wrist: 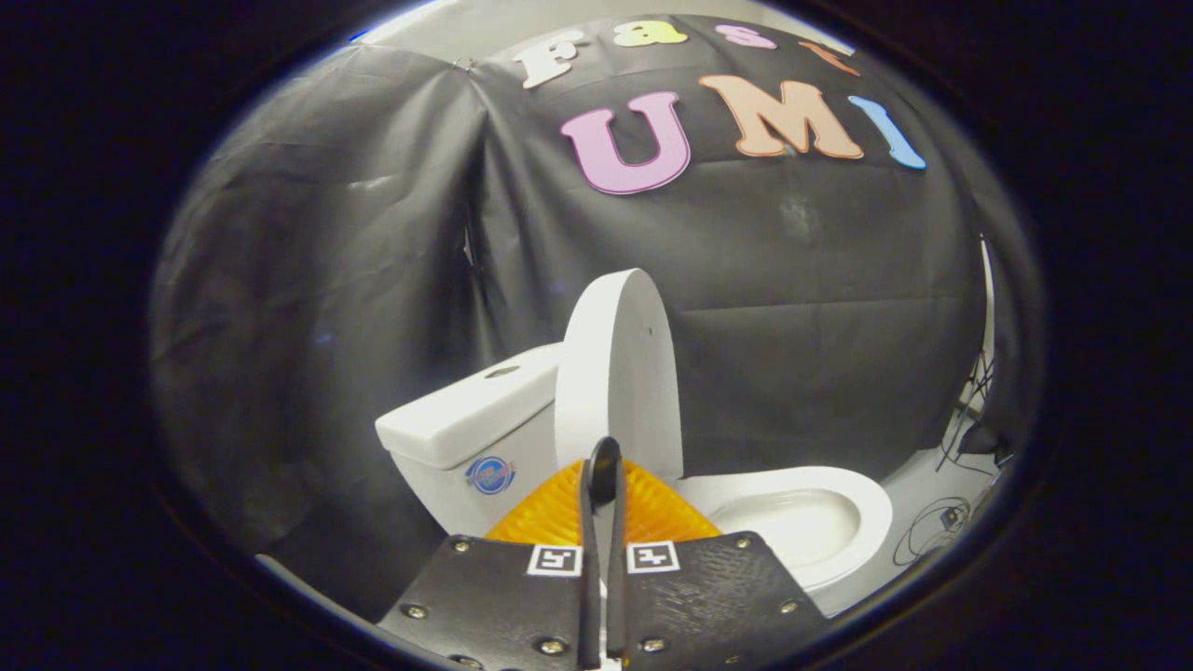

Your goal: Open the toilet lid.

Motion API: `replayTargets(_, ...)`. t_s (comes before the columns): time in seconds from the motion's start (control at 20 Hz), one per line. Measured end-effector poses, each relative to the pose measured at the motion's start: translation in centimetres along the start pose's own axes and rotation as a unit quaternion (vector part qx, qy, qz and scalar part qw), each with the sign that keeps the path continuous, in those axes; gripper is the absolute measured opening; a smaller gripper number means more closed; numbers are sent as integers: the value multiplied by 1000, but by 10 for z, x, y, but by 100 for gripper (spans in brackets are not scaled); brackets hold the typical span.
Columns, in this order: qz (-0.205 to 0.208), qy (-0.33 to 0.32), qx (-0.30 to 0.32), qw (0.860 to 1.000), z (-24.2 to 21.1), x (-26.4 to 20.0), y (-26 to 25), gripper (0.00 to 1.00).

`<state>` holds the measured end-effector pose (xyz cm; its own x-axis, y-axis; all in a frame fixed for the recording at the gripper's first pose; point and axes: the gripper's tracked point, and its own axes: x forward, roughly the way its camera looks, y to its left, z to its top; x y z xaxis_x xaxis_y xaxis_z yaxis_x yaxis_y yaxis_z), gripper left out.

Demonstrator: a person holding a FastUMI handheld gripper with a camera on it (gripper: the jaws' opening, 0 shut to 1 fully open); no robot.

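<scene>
Gripper view shows me the toilet lid (617, 373) raised upright, long axis vertical, just beyond my gripper (603, 471); fingers pressed together, holding nothing; bowl (843, 494) lies ahead to the right, tank (466, 415) to the left.

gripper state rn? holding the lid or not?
Gripper: shut, fingers nearly together, nothing held. The toilet lid stands upright just beyond the tips, already raised off the seat; contact with the lid cannot be told.
</scene>
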<state>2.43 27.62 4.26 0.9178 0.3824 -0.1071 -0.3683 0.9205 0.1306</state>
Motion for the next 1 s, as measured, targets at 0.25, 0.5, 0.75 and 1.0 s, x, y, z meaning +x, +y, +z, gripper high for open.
replayTargets(0.25, 9, -3, -13, 1000, -2, 8, 15, 3)
replayTargets(0.5, 20, -5, -28, 999, -6, 13, 35, 3)
replayTargets(0.75, 35, -5, -38, 999, -9, 20, 53, 3)
replayTargets(1.0, 36, -8, -43, 998, -10, 20, 53, 4)
